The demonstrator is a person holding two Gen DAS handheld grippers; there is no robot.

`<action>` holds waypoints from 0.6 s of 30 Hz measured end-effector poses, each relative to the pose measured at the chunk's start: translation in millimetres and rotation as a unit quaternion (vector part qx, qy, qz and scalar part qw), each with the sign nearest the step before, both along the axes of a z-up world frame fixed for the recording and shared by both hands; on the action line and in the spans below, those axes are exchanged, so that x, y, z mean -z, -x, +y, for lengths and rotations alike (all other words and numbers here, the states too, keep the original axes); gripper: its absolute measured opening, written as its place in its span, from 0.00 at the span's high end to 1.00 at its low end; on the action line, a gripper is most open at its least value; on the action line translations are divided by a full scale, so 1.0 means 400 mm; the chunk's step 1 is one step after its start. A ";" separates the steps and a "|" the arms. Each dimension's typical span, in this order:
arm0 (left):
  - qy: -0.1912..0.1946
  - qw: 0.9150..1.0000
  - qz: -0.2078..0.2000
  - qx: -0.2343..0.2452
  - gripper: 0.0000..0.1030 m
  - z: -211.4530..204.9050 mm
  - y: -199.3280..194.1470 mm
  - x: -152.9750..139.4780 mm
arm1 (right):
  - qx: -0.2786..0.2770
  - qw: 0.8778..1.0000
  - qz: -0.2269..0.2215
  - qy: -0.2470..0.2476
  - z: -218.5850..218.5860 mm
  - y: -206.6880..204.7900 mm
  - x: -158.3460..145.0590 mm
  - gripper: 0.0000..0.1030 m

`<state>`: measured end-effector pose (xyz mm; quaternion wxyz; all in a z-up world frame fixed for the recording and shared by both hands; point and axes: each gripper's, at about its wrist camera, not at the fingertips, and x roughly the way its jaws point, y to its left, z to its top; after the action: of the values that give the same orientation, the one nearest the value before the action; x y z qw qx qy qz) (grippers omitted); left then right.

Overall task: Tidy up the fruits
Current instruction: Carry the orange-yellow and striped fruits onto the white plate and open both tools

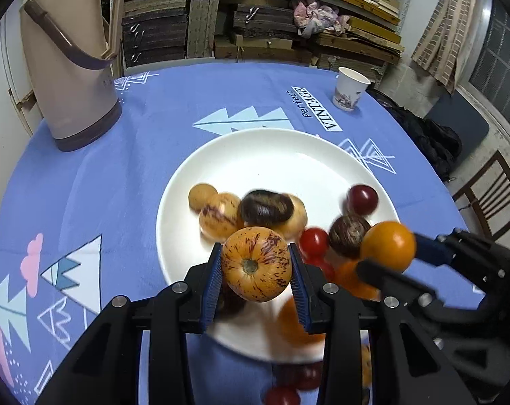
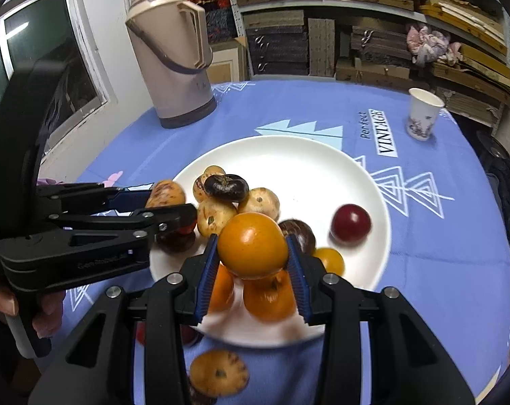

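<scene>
- Left hand-held gripper (image 1: 256, 265) clamps a round, purple-streaked orange fruit (image 1: 256, 263)
- Right hand-held gripper (image 2: 252, 251) clamps a smooth glossy orange tomato (image 2: 252, 244) above the white plate (image 2: 305, 168)

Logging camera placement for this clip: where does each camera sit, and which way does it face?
Left wrist: on the left gripper, looking forward and down over the white plate; its own fingers clamp a speckled orange fruit, and the right gripper enters from the right holding a plain orange fruit.
Right wrist: on the right gripper, facing the same plate from further right; the left gripper and the person's hand show at left.
Shared: plate, beige thermos jug, paper cup, blue tablecloth.
</scene>
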<state>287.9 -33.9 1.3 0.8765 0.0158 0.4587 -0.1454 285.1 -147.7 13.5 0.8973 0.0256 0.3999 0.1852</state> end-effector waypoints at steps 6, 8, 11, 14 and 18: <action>-0.005 1.000 0.010 -0.009 0.63 -0.002 -0.053 0.030 | -0.003 1.000 0.008 0.006 0.023 -0.054 0.034 0.62; 0.001 1.000 0.013 -0.012 0.63 0.002 -0.065 0.034 | 0.000 1.000 -0.001 0.018 0.029 -0.063 0.034 0.61; -0.002 1.000 0.011 -0.021 0.62 0.004 -0.075 0.038 | 0.000 1.000 -0.003 0.030 0.037 -0.080 0.038 0.50; -0.018 0.999 0.013 -0.048 0.39 0.016 -0.080 0.032 | 0.016 0.999 -0.013 0.041 0.030 -0.082 0.030 0.44; -0.011 0.998 -0.004 -0.057 0.23 0.042 -0.060 0.003 | 0.029 0.999 -0.032 0.022 0.002 -0.053 0.004 0.33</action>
<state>312.1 -17.2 0.0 0.8849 -0.0005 0.4571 -0.0899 306.1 -146.8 12.1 0.9150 0.0119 0.3739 0.1510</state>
